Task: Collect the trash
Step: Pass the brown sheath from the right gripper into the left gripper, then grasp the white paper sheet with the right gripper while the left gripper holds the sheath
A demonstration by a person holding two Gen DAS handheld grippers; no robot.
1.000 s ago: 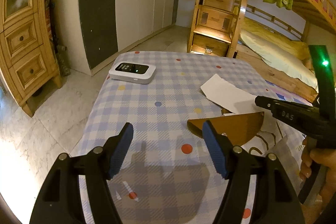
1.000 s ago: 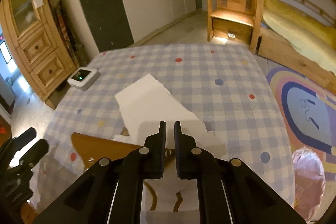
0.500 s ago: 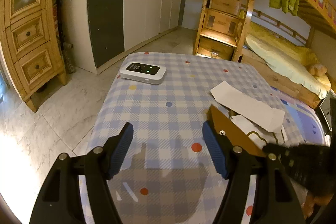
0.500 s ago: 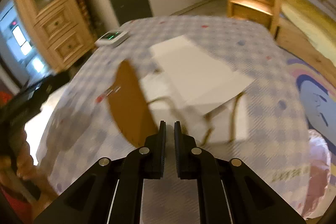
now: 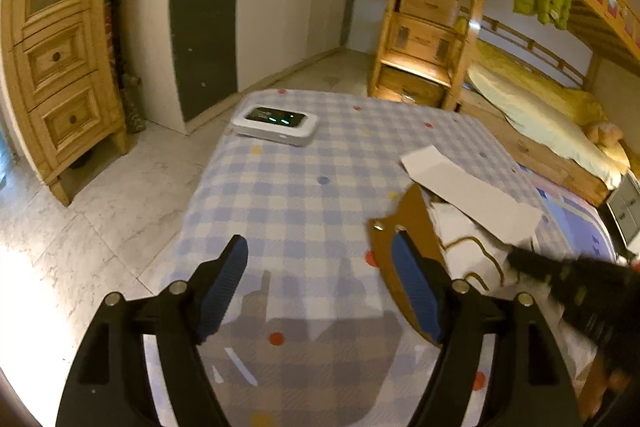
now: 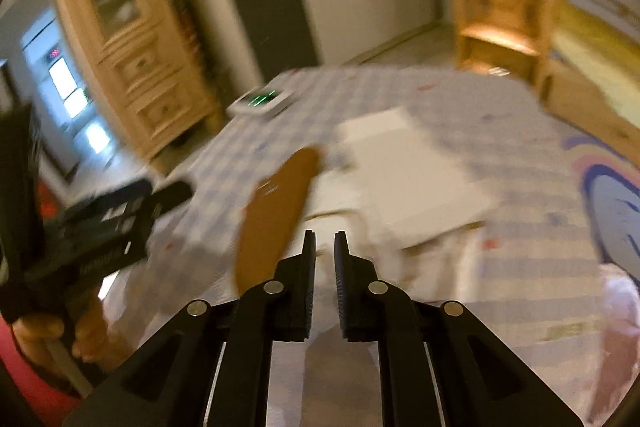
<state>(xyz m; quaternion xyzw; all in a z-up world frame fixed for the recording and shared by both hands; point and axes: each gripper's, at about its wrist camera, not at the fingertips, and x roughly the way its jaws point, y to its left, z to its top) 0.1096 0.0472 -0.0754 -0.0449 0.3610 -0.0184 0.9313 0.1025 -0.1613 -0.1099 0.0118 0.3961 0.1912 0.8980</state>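
**Brown card stands on edge beside my right claw**

Since a second ago the flat brown cardboard piece (image 5: 404, 223) has turned: it lay as a wide half-circle, and now it stands tilted on edge, its long side running away from me.

I see the table with the blue-and-white checked cloth (image 5: 296, 195) filling both views. On its right part lies the trash: the large white torn paper sheet (image 5: 468, 187) on top of a white paper bag with brown rope handles (image 5: 468, 251), and the brown piece just left of them. The small white device with a green-lit dark screen (image 5: 276, 123) sits well apart, at the far left corner.

My left gripper (image 5: 320, 279) is spread wide over bare cloth and still opening, nothing between the blue pads (image 5: 224, 283). My right gripper (image 6: 325, 259) is opening from a narrow gap; I see nothing pinched there.
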